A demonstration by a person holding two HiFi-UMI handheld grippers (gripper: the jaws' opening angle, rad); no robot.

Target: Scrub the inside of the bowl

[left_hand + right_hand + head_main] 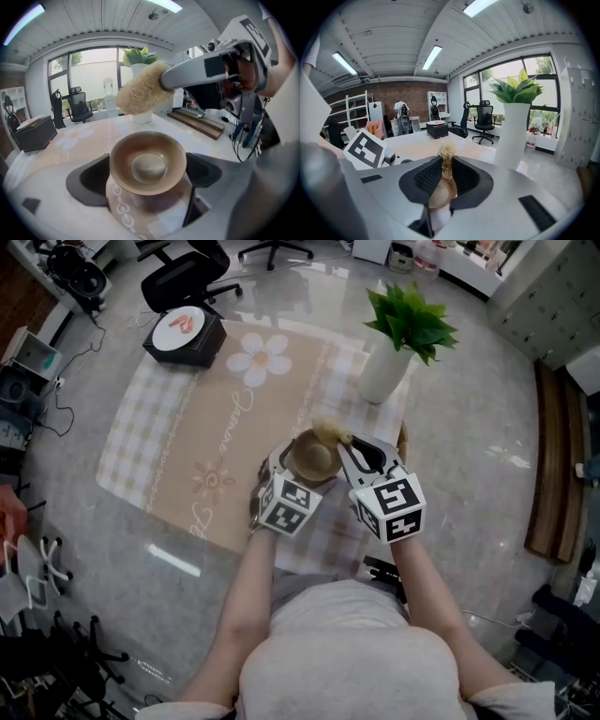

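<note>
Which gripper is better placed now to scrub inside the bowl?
Right: the right gripper is shut on the loofah scrubber, close above the bowl, while the left gripper grips the bowl.

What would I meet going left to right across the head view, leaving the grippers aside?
From the left: black box → bowl → white vase with the plant.

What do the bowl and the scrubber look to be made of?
The bowl looks like glazed ceramic, possibly plastic: tan, smooth, soft sheen. The scrubber looks like loofah or coarse plant fibre: pale, matte, fuzzy with stray strands.
</note>
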